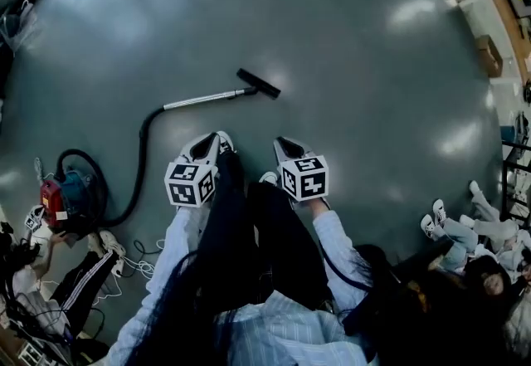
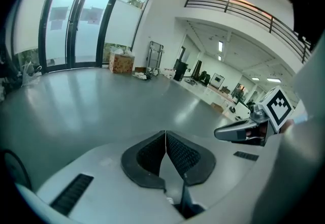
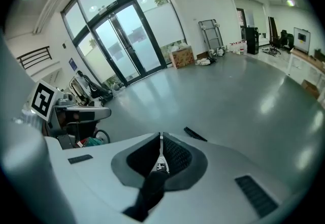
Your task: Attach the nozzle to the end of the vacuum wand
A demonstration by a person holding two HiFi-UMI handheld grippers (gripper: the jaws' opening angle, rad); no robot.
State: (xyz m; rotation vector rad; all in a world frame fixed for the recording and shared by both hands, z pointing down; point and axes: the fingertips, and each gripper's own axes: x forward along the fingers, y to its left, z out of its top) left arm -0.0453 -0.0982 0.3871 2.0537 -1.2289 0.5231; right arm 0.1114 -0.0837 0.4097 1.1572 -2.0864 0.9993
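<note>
On the grey floor lies the silver vacuum wand with the black floor nozzle sitting at its far end. A black hose curves from the wand back to the red and blue vacuum body at the left. My left gripper and right gripper are held up in front of me, well above the floor, both shut and empty. The nozzle shows just past the right gripper's body. In the left gripper view the left gripper has its pads together, with the right gripper beside it.
A seated person with cables is at the lower left beside the vacuum. More people's legs and white shoes are at the right. Cardboard boxes and a cart stand by the glass doors. Desks line the far side.
</note>
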